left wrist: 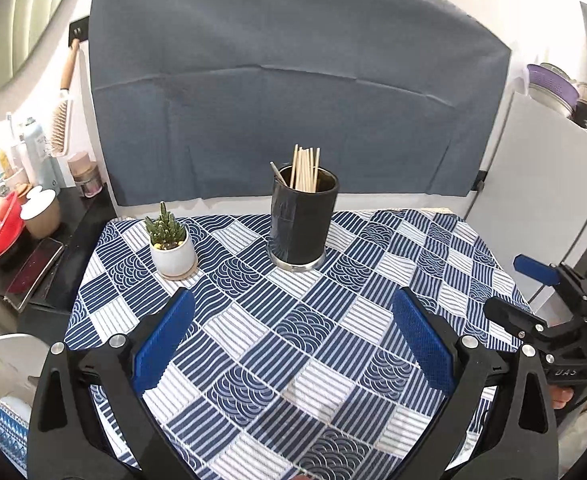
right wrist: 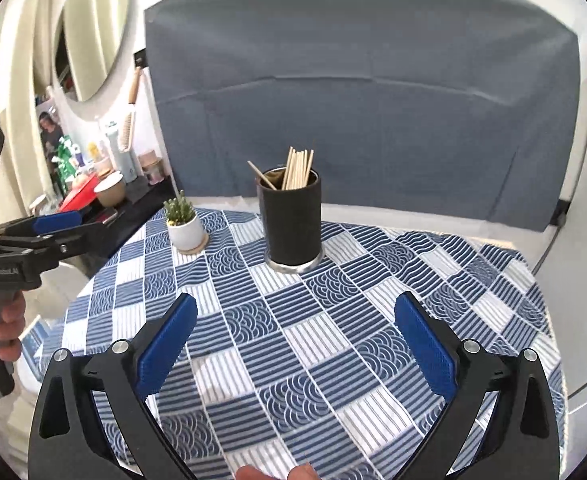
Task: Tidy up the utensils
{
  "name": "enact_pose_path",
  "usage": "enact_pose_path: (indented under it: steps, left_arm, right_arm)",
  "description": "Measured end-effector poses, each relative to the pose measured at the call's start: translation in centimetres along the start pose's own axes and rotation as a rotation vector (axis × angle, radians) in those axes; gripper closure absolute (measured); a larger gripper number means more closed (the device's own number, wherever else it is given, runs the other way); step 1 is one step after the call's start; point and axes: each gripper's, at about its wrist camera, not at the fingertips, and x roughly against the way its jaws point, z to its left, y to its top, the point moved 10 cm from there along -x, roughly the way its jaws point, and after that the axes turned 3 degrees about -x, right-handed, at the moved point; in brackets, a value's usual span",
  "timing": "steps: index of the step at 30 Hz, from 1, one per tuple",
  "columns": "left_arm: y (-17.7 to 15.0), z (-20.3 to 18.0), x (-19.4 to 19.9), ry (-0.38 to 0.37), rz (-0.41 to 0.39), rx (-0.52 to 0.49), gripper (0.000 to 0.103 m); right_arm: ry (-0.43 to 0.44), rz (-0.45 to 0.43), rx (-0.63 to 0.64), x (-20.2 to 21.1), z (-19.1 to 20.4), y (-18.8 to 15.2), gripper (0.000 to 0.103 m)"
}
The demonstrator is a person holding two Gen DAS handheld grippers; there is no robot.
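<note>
A blue patterned tablecloth (left wrist: 253, 344) fills both frames, the black holder (left wrist: 302, 220) of chopsticks (left wrist: 304, 168) at centre. My left gripper (left wrist: 293, 336) and right gripper (right wrist: 295, 338) hover wide-jawed and empty. I judge a careless reach could topple the holder or knock the potted cactus (left wrist: 171, 246) left of it.

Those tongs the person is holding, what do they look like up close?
Each is a black plastic frame with two angled fingers, silver bolts at the joints and bright blue textured pads on the inner faces. The left tongs and the right tongs look like the same model. Seen from the side, each body carries small white lettering, too blurred to read, above a pistol-style handle gripped by bare fingers. No cables are visible.
</note>
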Motion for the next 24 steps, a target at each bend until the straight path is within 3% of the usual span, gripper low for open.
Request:
enact_pose_path:
  steps: [6, 15, 24]
  left_arm:
    - [-2.1, -1.2, 3.1, 0.062, -0.019, -0.036, 0.006]
    - [-4.3, -3.2, 6.0, 0.066, -0.027, -0.018, 0.006]
    - [-6.7, -4.5, 7.5, 0.139, 0.007, 0.031, 0.006]
  right_arm:
    - [-0.011, -0.021, -0.028, 4.7, 1.1, -2.0, 0.008]
    - [-0.049, -0.022, -0.052, 10.0, 1.0, -3.8, 0.008]
    - [-0.102, -0.008, -0.159, 11.5, -1.3, -6.3, 0.008]
